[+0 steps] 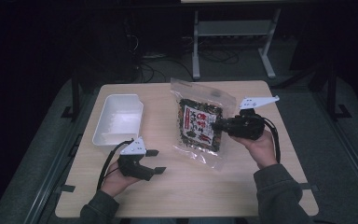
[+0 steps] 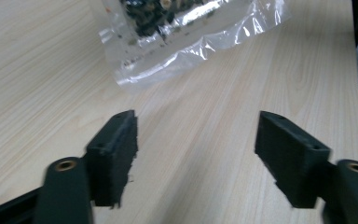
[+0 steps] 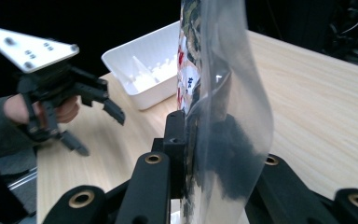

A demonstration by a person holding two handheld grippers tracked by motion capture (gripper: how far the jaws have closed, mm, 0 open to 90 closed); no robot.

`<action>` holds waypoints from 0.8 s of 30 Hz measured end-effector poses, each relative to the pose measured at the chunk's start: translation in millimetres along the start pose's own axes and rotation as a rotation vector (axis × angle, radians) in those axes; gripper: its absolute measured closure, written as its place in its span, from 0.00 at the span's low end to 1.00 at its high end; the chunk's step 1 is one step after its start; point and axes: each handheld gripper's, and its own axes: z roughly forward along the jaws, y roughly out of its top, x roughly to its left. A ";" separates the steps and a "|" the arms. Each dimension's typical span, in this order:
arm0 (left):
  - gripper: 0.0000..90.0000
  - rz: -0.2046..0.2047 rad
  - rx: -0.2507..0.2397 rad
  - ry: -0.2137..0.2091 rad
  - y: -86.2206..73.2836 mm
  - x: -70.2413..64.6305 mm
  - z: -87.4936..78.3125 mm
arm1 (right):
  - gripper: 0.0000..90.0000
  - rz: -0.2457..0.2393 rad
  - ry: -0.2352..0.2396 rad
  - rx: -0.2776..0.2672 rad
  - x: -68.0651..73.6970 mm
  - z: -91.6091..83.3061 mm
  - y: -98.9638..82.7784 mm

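A clear plastic snack bag [image 1: 199, 122] with a red, white and black label hangs tilted above the table's middle. My right gripper [image 1: 218, 125] is shut on the bag's right edge; in the right gripper view the bag [image 3: 214, 93] stands edge-on between the two jaws. My left gripper [image 1: 155, 161] is held low at the front left, open and holding nothing, pointing right toward the bag. In the left gripper view the bag's clear bottom corner [image 2: 177, 51] hovers beyond the open fingers [image 2: 116, 149].
A white rectangular bin [image 1: 118, 120] sits at the table's left side, seen also as the bin [image 3: 144, 70] behind the other hand. The wooden table [image 1: 191, 186] has bare surface in front. Dark floor, cables and a desk frame lie beyond.
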 end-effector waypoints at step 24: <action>0.22 0.006 0.027 0.079 -25.2 -5.9 -22.9 | 0.84 0.002 -0.150 -0.085 18.1 45.1 50.8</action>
